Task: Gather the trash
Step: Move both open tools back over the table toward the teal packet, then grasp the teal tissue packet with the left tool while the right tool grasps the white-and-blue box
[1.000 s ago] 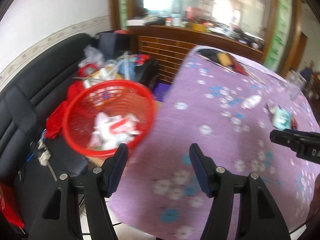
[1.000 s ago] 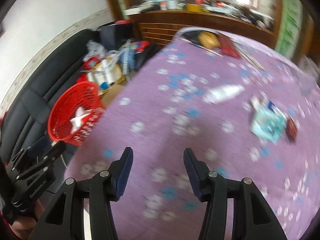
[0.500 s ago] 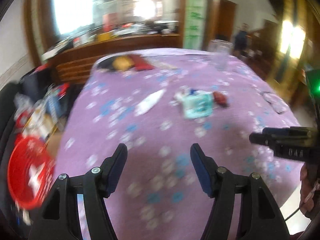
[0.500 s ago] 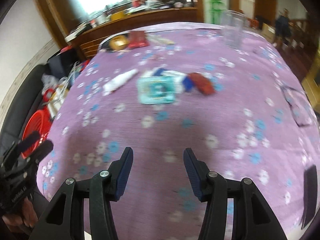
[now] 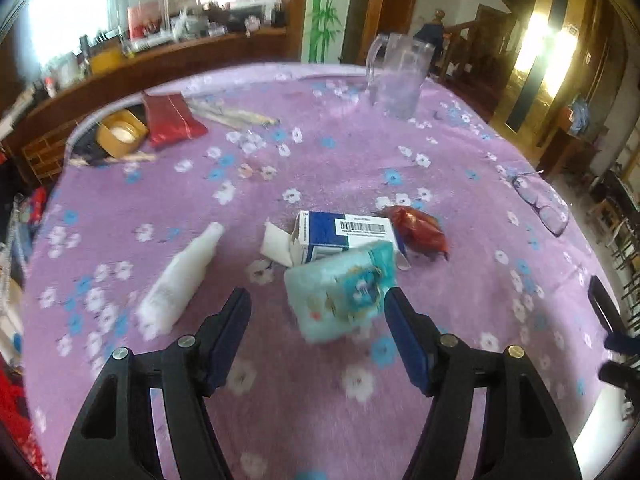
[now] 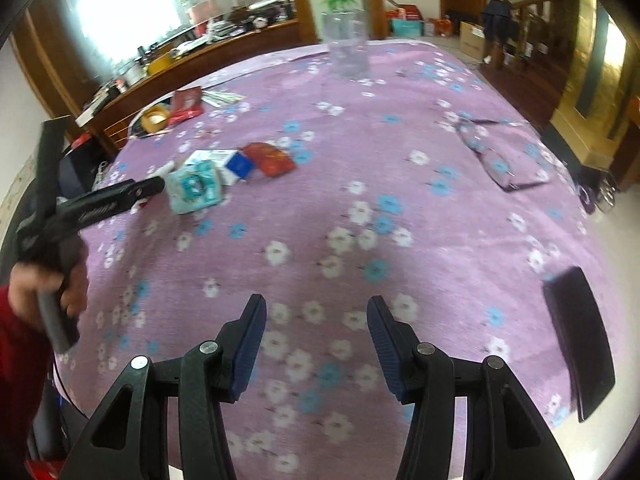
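On the purple flowered tablecloth [image 5: 460, 280] lies a small pile of trash: a teal tissue pack [image 5: 340, 296], a blue and white carton [image 5: 344, 232] with an open flap, a crumpled red wrapper [image 5: 418, 228] and a white bottle [image 5: 180, 276] on its side. My left gripper [image 5: 318, 308] hangs just in front of the teal pack. Its jaws are opening, and the pack's near end lies between the fingertips, untouched by the pads. In the right wrist view the same pile [image 6: 195, 192] lies far left, with one of the left gripper's fingers [image 6: 120, 196] reaching it. My right gripper [image 6: 316, 312] is open over bare cloth, with nothing in it.
A clear glass jug [image 5: 396, 76] stands at the far side of the table. Spectacles [image 6: 496, 160] lie to the right and a dark flat case [image 6: 580, 340] near the right edge. A red pouch [image 5: 170, 120] and a yellow bowl [image 5: 120, 132] sit at the far left.
Both views have swung away from the red basket and the sofa onto the middle of the table. The left gripper has come up to the teal pack, with its jaws a little wider.
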